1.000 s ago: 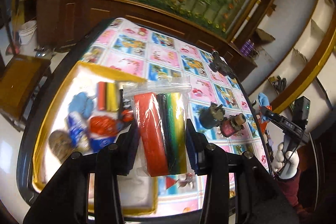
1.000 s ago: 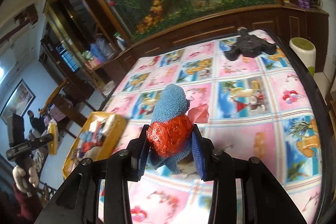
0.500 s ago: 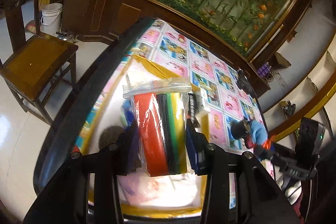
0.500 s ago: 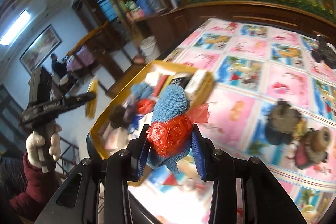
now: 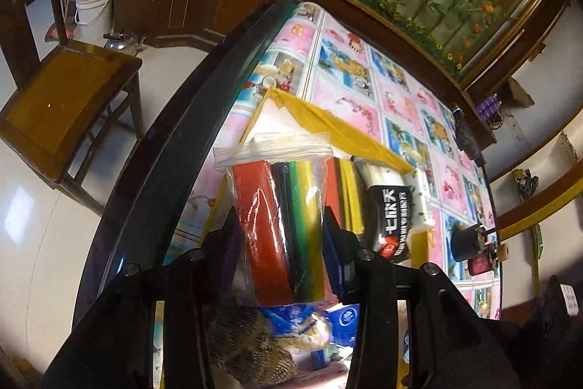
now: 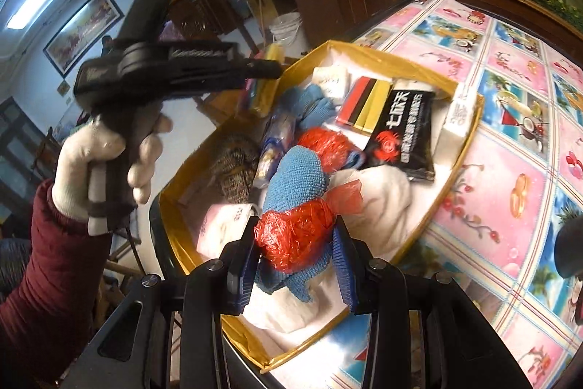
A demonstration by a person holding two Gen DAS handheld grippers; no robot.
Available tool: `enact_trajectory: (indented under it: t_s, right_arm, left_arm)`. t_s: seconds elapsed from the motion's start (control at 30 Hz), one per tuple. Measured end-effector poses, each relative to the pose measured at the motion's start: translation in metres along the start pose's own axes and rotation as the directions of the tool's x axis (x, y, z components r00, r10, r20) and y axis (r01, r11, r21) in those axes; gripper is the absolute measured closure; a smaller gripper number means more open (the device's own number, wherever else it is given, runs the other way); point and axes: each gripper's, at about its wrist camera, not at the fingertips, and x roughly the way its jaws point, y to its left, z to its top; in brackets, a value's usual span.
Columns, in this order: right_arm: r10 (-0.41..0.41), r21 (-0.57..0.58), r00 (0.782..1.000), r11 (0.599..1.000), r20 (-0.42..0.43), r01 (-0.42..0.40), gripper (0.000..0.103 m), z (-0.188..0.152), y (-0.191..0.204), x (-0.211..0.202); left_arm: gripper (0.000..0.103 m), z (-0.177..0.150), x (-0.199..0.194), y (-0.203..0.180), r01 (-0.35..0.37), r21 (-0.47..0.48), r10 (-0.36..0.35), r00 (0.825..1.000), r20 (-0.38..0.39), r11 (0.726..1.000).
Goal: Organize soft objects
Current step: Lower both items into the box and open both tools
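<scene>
Left wrist view first: your left gripper (image 5: 282,250) is clamped on a clear zip bag of coloured foam strips (image 5: 282,217), red, black, green and yellow, held upright with the zip seal on top. You are holding it above the gold-lined box (image 5: 328,123), which sits near the table's (image 5: 397,104) dark rounded edge. Below the bag, inside the box, lie a second bundle of red and yellow strips (image 5: 344,195), a black packet with white lettering (image 5: 391,221), a brown netted bundle (image 5: 251,349) and blue wrappers (image 5: 302,312). Beyond the table edge stands a wooden chair (image 5: 69,97) beside a white bucket (image 5: 93,8).

Right wrist view: your right gripper (image 6: 297,265) has its fingers closed on a blue cloth wrapped in red plastic (image 6: 295,217), held over the near half of the same box (image 6: 470,141). Among the box's contents you can see a white cloth (image 6: 379,195) just behind your load, the black packet (image 6: 402,130), the striped bundle (image 6: 366,104), another red-wrapped blue cloth (image 6: 324,143) and a white carton (image 6: 459,119) against the right wall. Your left hand (image 6: 109,163), in a white glove, grips the other tool's handle over the box's left corner.
</scene>
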Motion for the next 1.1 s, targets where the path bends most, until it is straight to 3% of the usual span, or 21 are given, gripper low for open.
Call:
enact_trajectory:
  t_s: [0.1,0.33,0.5,0.57,0.63,0.83,0.97,1.0,1.1]
  right_arm:
    - [-0.018,-0.035,1.0,0.999,-0.024,0.017,0.066,-0.004,0.006,0.009]
    - [-0.006,-0.011,0.997,1.0,-0.073,0.005,0.066,-0.006,0.001,0.037]
    - [-0.024,0.002,0.994,1.0,-0.104,0.024,0.065,-0.006,-0.002,0.053]
    - [-0.041,0.001,0.993,0.999,-0.109,0.041,0.065,-0.006,-0.001,0.056]
    - [-0.068,-0.013,0.992,0.998,-0.102,0.067,0.052,-0.007,0.001,0.056]
    - [-0.126,-0.056,0.991,0.991,-0.046,0.124,0.038,-0.017,0.015,0.04]
    - [-0.139,-0.028,0.99,0.99,0.021,0.14,0.033,-0.029,0.014,0.016]
    - [-0.143,-0.017,0.989,0.989,0.036,0.144,0.027,-0.032,0.013,0.01]
    - [-0.166,0.026,0.982,0.986,0.092,0.164,0.023,-0.046,0.005,-0.01]
  left_arm:
    - [0.064,-0.002,0.008,0.005,-0.049,0.016,0.049,0.999,-0.016,0.999]
    - [0.063,-0.004,0.018,0.003,-0.076,0.031,0.077,0.996,-0.038,0.997]
    - [0.046,-0.005,0.011,-0.004,-0.057,0.032,0.058,0.998,-0.026,0.998]
    - [0.045,-0.008,0.002,-0.007,-0.059,0.04,0.059,0.998,-0.002,0.997]
    - [0.044,-0.011,-0.009,-0.011,-0.067,0.047,0.066,0.997,0.026,0.997]
    - [0.043,-0.031,-0.043,-0.023,-0.096,0.065,0.088,0.989,0.121,0.993]
    - [0.042,-0.052,-0.07,-0.036,-0.189,0.058,0.17,0.956,0.24,0.98]
    - [0.039,-0.058,-0.076,-0.038,-0.212,0.049,0.192,0.944,0.267,0.976]
    - [0.029,-0.078,-0.095,-0.051,-0.296,0.014,0.27,0.889,0.37,0.955]
